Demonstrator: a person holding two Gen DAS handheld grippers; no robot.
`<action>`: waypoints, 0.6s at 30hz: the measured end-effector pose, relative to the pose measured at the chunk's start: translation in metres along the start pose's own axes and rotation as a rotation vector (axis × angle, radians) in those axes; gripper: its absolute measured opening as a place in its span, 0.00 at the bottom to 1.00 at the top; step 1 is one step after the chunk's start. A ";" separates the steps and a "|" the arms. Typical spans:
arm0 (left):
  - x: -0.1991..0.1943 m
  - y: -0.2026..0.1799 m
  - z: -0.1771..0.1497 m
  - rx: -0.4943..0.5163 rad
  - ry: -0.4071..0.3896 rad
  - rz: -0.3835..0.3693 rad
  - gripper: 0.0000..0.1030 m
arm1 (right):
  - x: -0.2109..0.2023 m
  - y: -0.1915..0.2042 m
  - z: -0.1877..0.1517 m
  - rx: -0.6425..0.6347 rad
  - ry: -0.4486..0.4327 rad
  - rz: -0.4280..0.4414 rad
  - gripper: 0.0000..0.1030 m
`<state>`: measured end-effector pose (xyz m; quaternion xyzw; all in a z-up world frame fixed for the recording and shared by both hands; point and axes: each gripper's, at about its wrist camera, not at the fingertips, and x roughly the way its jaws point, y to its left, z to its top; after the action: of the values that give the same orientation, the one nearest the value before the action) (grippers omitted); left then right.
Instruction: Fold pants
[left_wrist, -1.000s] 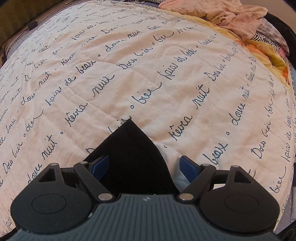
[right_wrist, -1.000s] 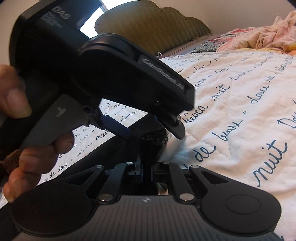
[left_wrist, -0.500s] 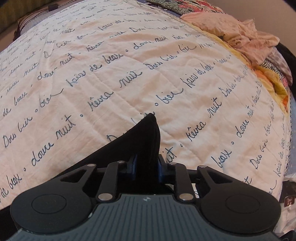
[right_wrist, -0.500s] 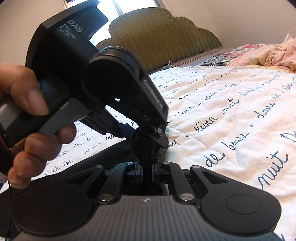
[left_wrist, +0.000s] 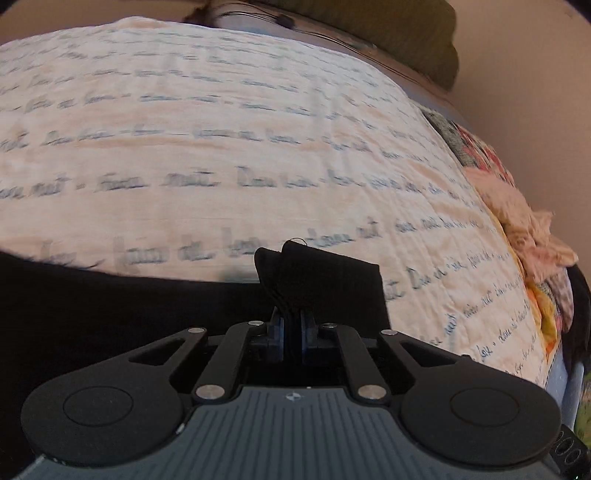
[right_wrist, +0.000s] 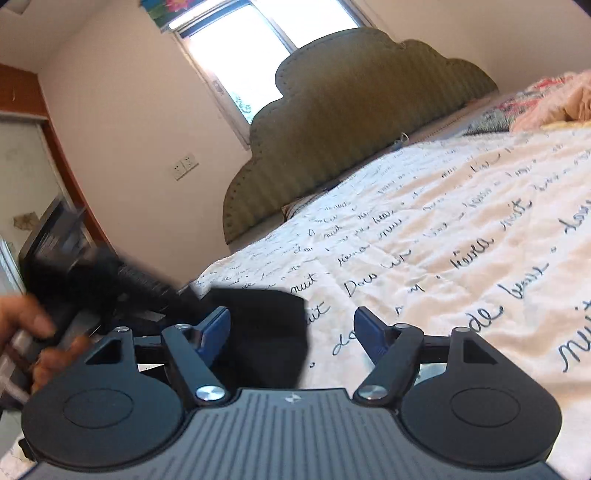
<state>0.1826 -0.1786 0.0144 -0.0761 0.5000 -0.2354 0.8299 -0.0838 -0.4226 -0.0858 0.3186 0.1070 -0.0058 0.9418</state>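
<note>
The black pants (left_wrist: 110, 306) lie on a cream bedspread (left_wrist: 258, 147) printed with blue script. My left gripper (left_wrist: 291, 326) is closing on a bunched fold of the pants (left_wrist: 325, 280), which its blue pads pinch just above the bed. In the right wrist view my right gripper (right_wrist: 291, 332) is opening. Its blue pads (right_wrist: 216, 330) stand wide apart, and a loose end of the pants (right_wrist: 266, 332) lies between them untouched. The left gripper (right_wrist: 92, 280) shows blurred at the left there, held by a hand (right_wrist: 22, 325).
An olive padded headboard (right_wrist: 351, 110) and a window (right_wrist: 251, 48) stand beyond the bed. A pile of pink and patterned clothes (left_wrist: 517, 221) lies along the bed's far right side. A wooden frame (right_wrist: 44, 122) is at the left wall.
The left gripper shut on a fold of the pants and swung away with it, rolling as it went. The right gripper let go of the fabric and opened wide.
</note>
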 end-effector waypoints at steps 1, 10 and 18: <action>-0.011 0.021 -0.003 -0.036 -0.013 -0.002 0.10 | 0.001 -0.002 0.000 0.016 0.010 0.005 0.73; -0.087 0.183 -0.026 -0.232 -0.058 0.082 0.09 | 0.022 -0.006 0.004 0.019 0.092 -0.056 0.73; -0.119 0.237 -0.040 -0.317 -0.135 0.084 0.09 | 0.030 0.002 0.003 -0.019 0.122 -0.135 0.72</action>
<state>0.1763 0.0895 0.0038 -0.2008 0.4765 -0.1132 0.8484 -0.0536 -0.4213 -0.0883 0.3016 0.1857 -0.0487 0.9339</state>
